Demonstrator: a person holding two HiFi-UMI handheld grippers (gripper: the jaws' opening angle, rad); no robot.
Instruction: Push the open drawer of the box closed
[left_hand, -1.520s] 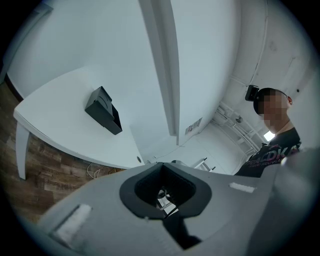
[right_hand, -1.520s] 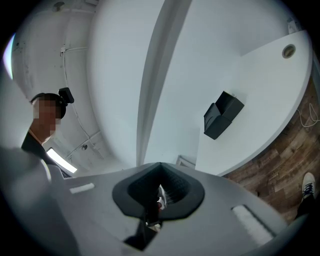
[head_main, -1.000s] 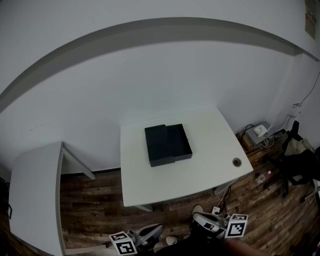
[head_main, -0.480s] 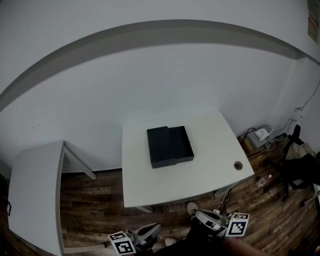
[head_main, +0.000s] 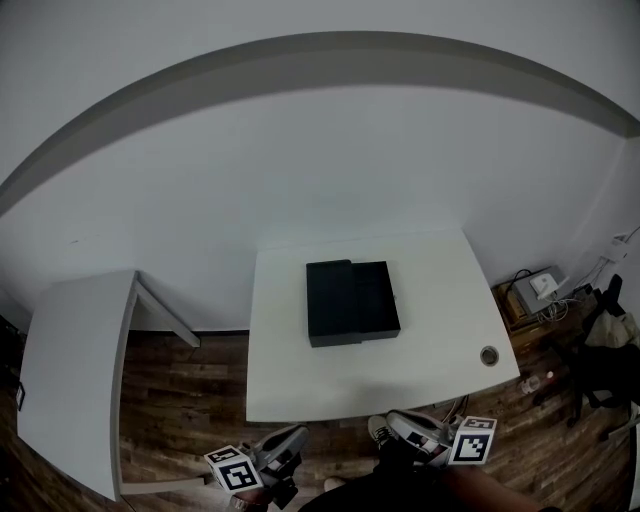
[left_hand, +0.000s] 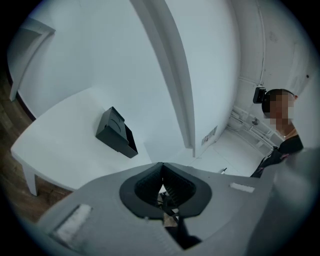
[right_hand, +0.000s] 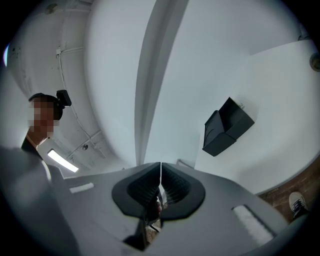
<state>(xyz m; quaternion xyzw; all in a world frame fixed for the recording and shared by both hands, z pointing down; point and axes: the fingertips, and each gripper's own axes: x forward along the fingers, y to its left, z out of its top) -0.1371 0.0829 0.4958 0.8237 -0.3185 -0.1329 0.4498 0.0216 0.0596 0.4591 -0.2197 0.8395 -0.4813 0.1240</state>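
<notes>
A black box (head_main: 330, 300) lies in the middle of the white table (head_main: 300, 385), with its drawer (head_main: 376, 298) pulled out to the right. The box also shows in the left gripper view (left_hand: 116, 132) and the right gripper view (right_hand: 227, 126), far off in both. Both grippers hang low in front of the table's near edge, well away from the box. My left gripper (head_main: 300, 436) (left_hand: 162, 164) is shut with nothing in it. My right gripper (head_main: 392, 420) (right_hand: 160, 164) has its jaws starting to open, only a hairline gap at the tips, nothing between them.
A second white table (head_main: 70, 380) stands at the left. The main table has a round cable hole (head_main: 488, 355) near its right front corner. Cables and a small device (head_main: 542, 288) lie on the wooden floor at the right. A person's shoe (head_main: 378, 429) shows below.
The head view has shifted, so the table and box now sit lower and further right in it. Both grippers stay low at the bottom edge; the left one has edged right.
</notes>
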